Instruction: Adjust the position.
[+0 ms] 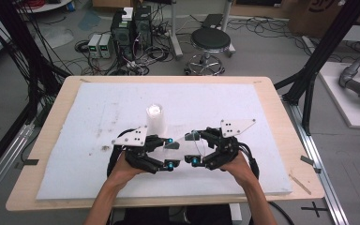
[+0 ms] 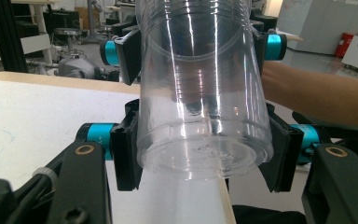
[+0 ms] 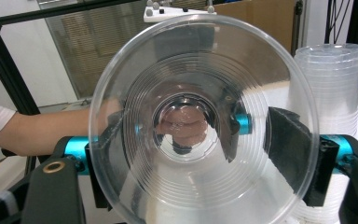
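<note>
Now both grippers meet above the middle of the white foam mat (image 1: 98,108), and one clear plastic cup (image 1: 187,143) lies sideways between them, lifted off the surface. The left gripper (image 1: 168,153) has its jaws pressed on the cup near the closed bottom; in the left gripper view the black pads (image 2: 126,154) touch the wall of the clear cup (image 2: 203,107) on both sides, so this gripper is pinching it firmly. The right gripper (image 1: 195,149) stands at the open end of the same cup. Seen from the right gripper view, the wide mouth of the cup (image 3: 205,121) faces the camera and the two pads (image 3: 291,140) sit at its left and right side (the rim is between them). Whether these pads already press on the wall I cannot tell for sure; they look very near or just touching it.

Behind the grippers, a stack of clear cups (image 1: 155,119) stands upright on the mat, just beyond the left gripper; the same stack (image 3: 331,93) appears at the right edge of the right gripper view. The mat lies on a wooden table (image 1: 281,122). The person's forearms enter from the bottom of the high view.
</note>
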